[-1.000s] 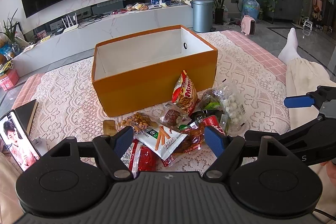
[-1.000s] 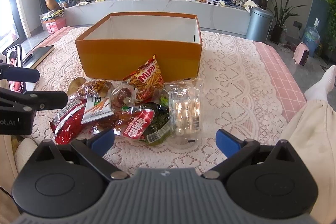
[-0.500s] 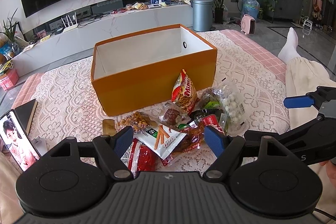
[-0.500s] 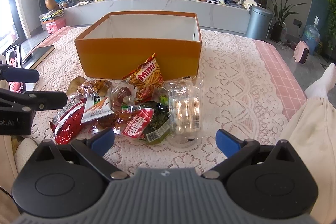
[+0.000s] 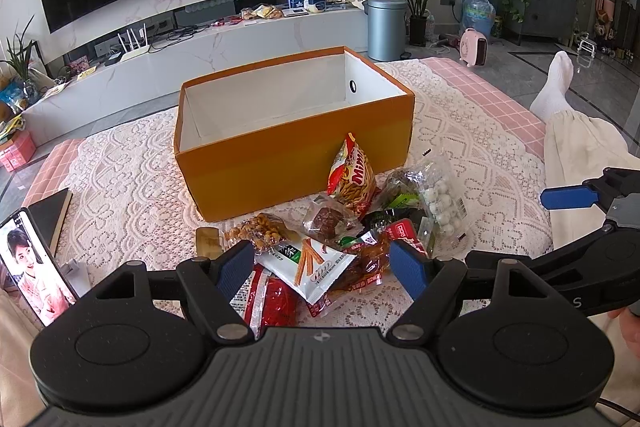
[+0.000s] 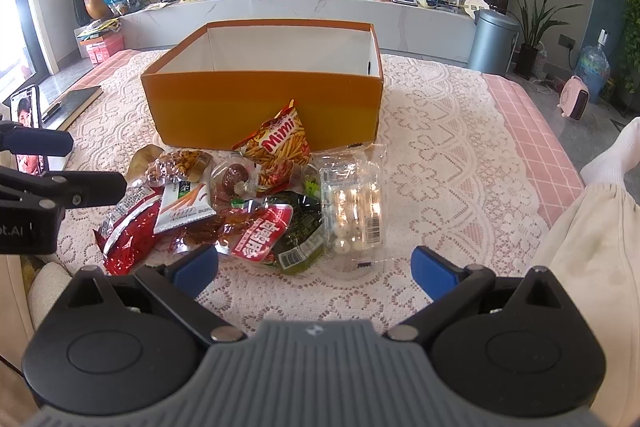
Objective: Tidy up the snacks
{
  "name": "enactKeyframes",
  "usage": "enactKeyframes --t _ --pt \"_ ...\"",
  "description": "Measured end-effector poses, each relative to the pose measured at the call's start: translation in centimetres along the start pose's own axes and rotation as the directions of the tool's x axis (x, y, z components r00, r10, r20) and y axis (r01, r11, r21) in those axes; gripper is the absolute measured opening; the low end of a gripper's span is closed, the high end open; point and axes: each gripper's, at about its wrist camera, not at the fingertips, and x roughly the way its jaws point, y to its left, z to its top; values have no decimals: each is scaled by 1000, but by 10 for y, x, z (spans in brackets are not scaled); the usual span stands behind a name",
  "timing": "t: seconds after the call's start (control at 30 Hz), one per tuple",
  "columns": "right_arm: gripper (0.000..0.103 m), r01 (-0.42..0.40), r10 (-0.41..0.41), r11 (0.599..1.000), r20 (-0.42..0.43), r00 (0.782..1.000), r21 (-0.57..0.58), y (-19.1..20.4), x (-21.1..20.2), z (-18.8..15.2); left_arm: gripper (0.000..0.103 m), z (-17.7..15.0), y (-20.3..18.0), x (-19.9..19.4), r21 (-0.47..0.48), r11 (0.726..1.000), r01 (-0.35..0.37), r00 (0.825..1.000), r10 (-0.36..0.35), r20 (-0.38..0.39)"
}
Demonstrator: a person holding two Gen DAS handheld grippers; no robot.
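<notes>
An orange box (image 5: 288,159) (image 6: 264,107) with a white inside stands on the lace cloth, nothing visible in it. In front of it lies a pile of snack packets: a red Mimi stick bag (image 5: 354,181) (image 6: 280,145), a clear pack of white balls (image 5: 438,195) (image 6: 354,203), a white stick packet (image 5: 310,265) (image 6: 182,203), a nut bag (image 5: 260,231) (image 6: 178,163) and a red packet (image 5: 274,303) (image 6: 128,235). My left gripper (image 5: 324,269) hovers open just over the near edge of the pile. My right gripper (image 6: 314,271) is open too, short of the pile.
A phone (image 5: 34,267) (image 6: 26,131) showing a video stands at the left by a dark notebook (image 5: 52,213). A person's leg in cream trousers (image 5: 588,143) with a white sock lies to the right. A TV console (image 6: 300,11) and grey bin (image 5: 386,27) stand behind.
</notes>
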Motion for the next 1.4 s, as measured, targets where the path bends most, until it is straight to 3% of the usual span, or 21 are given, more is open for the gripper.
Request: enactKeyframes --t 1.4 --pt "100 3 -3 1000 -9 1000 6 -4 3 -1 90 0 2 3 -17 1000 25 1000 -25 -7"
